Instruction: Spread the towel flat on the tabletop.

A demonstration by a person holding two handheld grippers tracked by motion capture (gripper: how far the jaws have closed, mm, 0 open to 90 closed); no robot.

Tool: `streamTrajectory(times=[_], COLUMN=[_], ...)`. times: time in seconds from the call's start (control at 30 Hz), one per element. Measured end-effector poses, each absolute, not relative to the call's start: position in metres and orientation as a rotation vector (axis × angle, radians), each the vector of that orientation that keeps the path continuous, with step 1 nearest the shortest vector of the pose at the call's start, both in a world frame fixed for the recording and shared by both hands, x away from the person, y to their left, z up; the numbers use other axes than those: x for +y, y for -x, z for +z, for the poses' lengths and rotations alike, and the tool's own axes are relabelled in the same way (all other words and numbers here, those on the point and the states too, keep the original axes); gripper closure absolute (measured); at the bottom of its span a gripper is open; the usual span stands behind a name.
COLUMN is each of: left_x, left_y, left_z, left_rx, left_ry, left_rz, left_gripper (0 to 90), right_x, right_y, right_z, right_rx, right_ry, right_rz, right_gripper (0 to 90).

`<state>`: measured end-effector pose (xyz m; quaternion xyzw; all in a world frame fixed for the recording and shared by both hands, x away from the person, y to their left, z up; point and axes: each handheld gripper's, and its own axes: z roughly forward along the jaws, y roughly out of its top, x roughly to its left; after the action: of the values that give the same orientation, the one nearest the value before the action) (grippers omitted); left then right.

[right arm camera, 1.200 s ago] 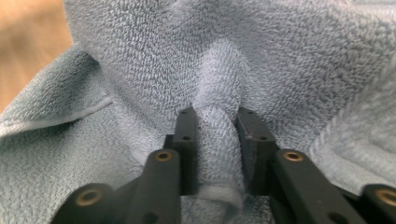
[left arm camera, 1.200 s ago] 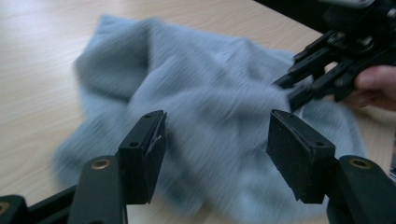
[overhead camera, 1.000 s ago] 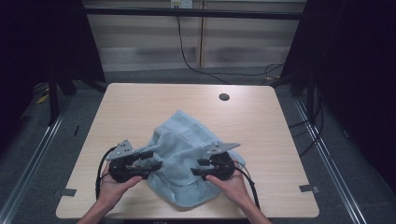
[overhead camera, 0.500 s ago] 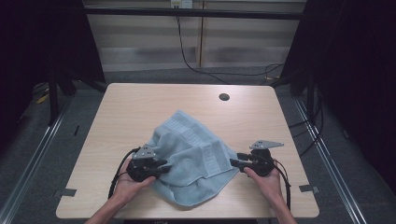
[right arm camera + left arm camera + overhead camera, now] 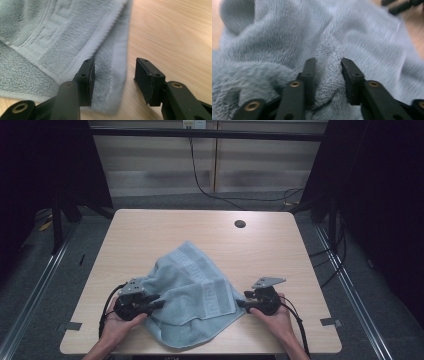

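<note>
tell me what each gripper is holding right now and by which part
The left gripper has a bunched fold of the light blue towel between its jaws, at the towel's left side. The right gripper stands open at the towel's right edge, holding nothing.

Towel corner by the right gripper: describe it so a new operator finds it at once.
Start at the wooden table and find the rumpled light blue towel near its front edge. Follow the towel toward the right gripper. The corner lies flat there between open jaws, with a woven band beside its hem, whereas the left gripper has bunched pile between its jaws.
</note>
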<state>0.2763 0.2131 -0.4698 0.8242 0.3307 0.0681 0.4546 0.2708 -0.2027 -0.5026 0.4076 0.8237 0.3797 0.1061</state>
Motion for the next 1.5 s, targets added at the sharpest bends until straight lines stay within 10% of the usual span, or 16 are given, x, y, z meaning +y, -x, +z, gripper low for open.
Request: streamTrajectory(times=[0.13, 0.37, 0.93, 1.5], left_x=[0.196, 0.132, 0.067, 0.076], left_y=[-0.272, -0.28, -0.286, -0.288], left_z=[-0.451, -0.459, -0.496, -0.502], left_rx=[0.735, 0.597, 0.46, 0.5], left_ry=[-2.005, -2.105, -2.222, -2.254], left_rz=[0.174, 0.086, -0.04, 0.096], left_gripper=[52.1, 44.4, 30.7, 38.7], right_x=[-0.191, -0.181, -0.173, -0.167], right_y=[-0.271, -0.271, -0.282, -0.286], right_z=[-0.503, -0.505, -0.496, -0.49], right_rx=[2.444, 2.473, 2.465, 2.425], right_ry=[-1.139, -1.117, -1.159, -1.169], right_rz=[1.105, 1.165, 1.381, 1.421], right_gripper=[53.1, 84.1, 85.2, 85.2])
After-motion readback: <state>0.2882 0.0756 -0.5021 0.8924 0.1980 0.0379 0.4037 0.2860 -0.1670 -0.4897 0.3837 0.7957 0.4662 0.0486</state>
